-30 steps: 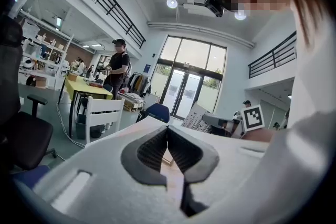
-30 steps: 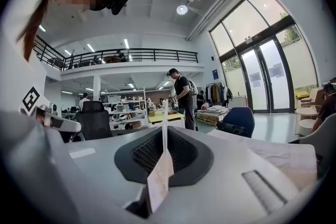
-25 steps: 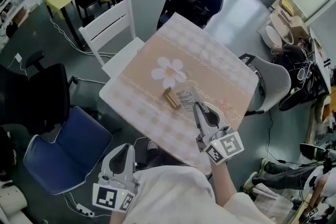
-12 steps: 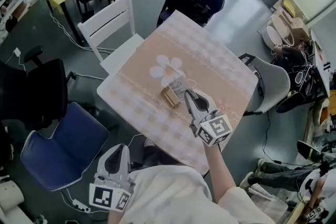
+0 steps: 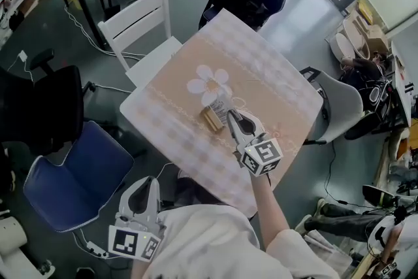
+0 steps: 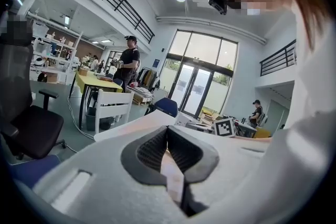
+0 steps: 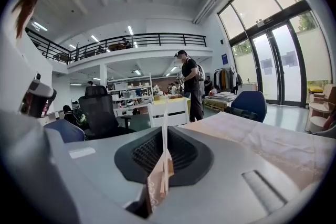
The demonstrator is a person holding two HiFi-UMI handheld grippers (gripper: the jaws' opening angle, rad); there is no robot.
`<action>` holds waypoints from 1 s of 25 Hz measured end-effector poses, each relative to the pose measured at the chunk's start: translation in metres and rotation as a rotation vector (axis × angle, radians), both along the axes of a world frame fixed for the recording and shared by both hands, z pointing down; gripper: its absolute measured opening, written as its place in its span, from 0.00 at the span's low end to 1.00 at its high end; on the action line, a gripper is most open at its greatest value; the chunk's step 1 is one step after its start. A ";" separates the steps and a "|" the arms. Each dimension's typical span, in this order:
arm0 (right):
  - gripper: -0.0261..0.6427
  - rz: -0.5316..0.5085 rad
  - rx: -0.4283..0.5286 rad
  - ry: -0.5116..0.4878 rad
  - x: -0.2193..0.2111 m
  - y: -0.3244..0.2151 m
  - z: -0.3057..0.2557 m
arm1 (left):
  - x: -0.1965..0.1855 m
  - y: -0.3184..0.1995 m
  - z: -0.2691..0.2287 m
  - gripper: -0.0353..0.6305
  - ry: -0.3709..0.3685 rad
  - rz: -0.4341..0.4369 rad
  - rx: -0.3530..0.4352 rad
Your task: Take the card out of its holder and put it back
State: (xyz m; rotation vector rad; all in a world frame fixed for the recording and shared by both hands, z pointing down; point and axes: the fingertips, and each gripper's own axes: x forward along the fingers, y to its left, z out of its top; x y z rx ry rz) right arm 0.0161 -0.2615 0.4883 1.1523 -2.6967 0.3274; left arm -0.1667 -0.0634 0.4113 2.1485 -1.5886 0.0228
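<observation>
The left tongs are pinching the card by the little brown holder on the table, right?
Not quite. It is the right tongs that are pinching the card by the little brown holder on the table. The right gripper view shows the card clamped edge-on between them. The left tongs are shut on nothing, off the table's near edge.

1. The surface (image 5: pixel 261 75) wears a matt, softly creased cloth (image 5: pixel 176 134).
2. The card (image 5: pixel 224 107) looks like thin, stiff printed paper.
3. The holder (image 5: pixel 211 120) is brownish with a faint sheen; wood or metal, unclear.
4. The right hand-held gripper (image 7: pixel 165 141) is smooth matt plastic with dark ribbed pads (image 7: pixel 145 151).
</observation>
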 end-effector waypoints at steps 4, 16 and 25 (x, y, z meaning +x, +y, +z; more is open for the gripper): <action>0.06 -0.004 -0.014 0.009 0.002 0.001 0.005 | 0.003 -0.001 0.001 0.06 0.001 0.008 -0.004; 0.06 -0.016 -0.018 0.021 0.003 0.003 0.009 | 0.006 -0.002 0.001 0.06 0.004 0.017 -0.003; 0.06 0.006 -0.049 0.027 -0.001 -0.003 0.012 | 0.004 -0.001 0.001 0.06 0.006 0.010 -0.004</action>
